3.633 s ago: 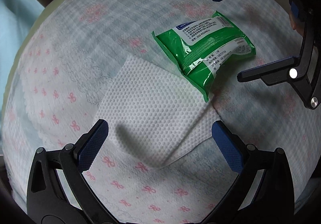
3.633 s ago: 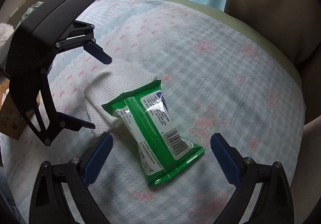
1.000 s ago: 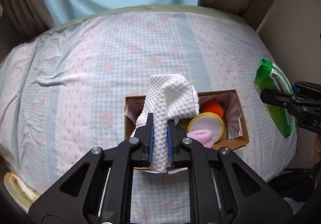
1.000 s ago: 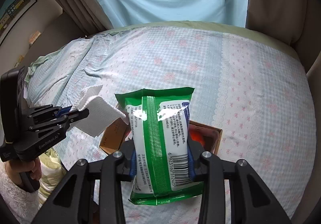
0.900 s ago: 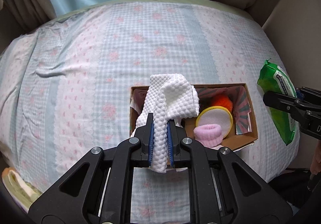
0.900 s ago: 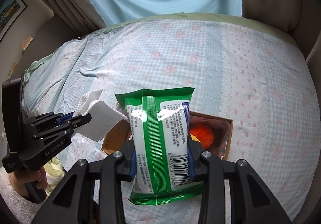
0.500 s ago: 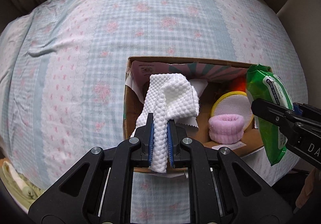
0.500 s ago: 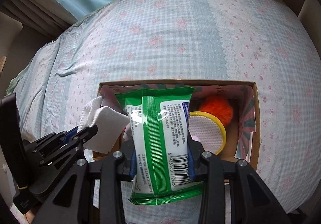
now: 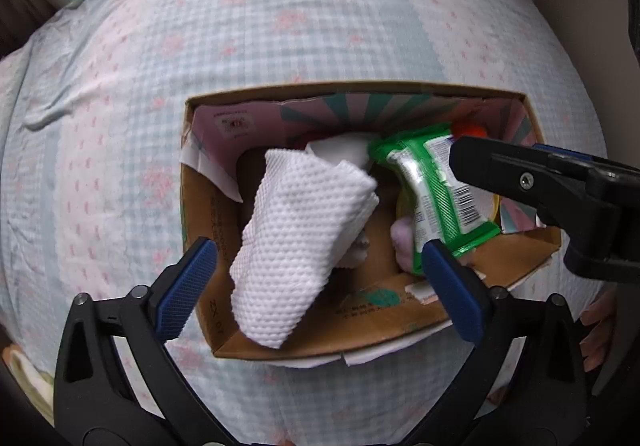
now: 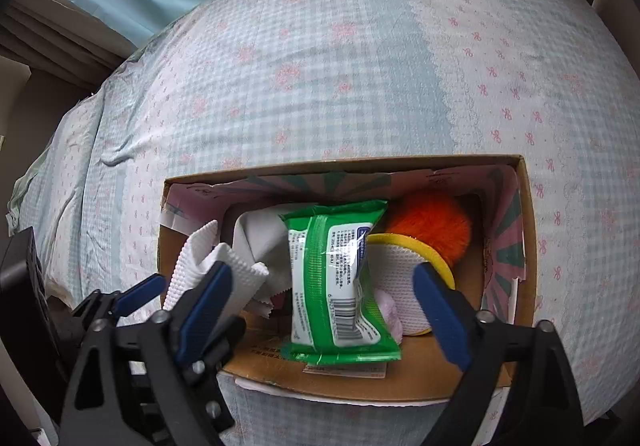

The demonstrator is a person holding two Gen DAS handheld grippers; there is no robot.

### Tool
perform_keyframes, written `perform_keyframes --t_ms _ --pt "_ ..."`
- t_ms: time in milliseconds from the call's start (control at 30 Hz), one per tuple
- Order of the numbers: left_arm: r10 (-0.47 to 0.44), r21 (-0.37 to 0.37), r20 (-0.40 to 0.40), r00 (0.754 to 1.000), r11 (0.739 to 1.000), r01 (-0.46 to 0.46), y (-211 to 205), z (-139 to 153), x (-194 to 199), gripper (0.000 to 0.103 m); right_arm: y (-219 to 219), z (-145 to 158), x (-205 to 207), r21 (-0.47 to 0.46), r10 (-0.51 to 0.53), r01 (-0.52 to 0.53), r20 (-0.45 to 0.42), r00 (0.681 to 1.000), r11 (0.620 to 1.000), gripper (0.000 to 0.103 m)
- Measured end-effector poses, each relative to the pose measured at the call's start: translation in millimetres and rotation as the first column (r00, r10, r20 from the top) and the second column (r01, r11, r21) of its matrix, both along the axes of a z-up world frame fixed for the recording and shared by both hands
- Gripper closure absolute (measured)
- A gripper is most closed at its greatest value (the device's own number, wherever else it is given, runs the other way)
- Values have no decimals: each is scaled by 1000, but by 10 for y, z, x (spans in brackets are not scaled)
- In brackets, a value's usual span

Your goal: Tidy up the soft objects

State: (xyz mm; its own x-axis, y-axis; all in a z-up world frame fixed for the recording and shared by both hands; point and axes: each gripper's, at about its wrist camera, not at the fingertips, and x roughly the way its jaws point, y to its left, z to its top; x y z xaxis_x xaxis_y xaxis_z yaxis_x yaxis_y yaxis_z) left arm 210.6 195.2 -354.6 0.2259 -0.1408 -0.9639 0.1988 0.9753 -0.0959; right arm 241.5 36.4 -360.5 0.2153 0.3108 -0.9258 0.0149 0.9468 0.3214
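Both hand-held grippers stand wide with nothing between the pads: your left hand-held gripper (image 9: 320,288) over the white cloth (image 9: 298,240), your right hand-held gripper (image 10: 320,310) over the green wipes pack (image 10: 340,282). Both things sit in the cardboard box (image 10: 526,246) on the bed (image 10: 340,58), the cloth draped over the near left wall. Lift straight up so no pad snags it, then check that the pack rests clear of the yellow-rimmed pad (image 10: 412,266).

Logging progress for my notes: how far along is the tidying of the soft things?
Nearly finished. The orange pompom and yellow-rimmed pad already sit in the cardboard box. Both tongs, left and right, are open, with the white cloth and green wipes pack dropping in. Left: withdraw both.
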Motion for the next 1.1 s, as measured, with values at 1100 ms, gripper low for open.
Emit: perform_keyframes --t_ms 1100 --pt "160 -22 312 937 987 -161 -640 2129 -659 0 -1152 1806 -725 -108 67 -38 276 959 993 0"
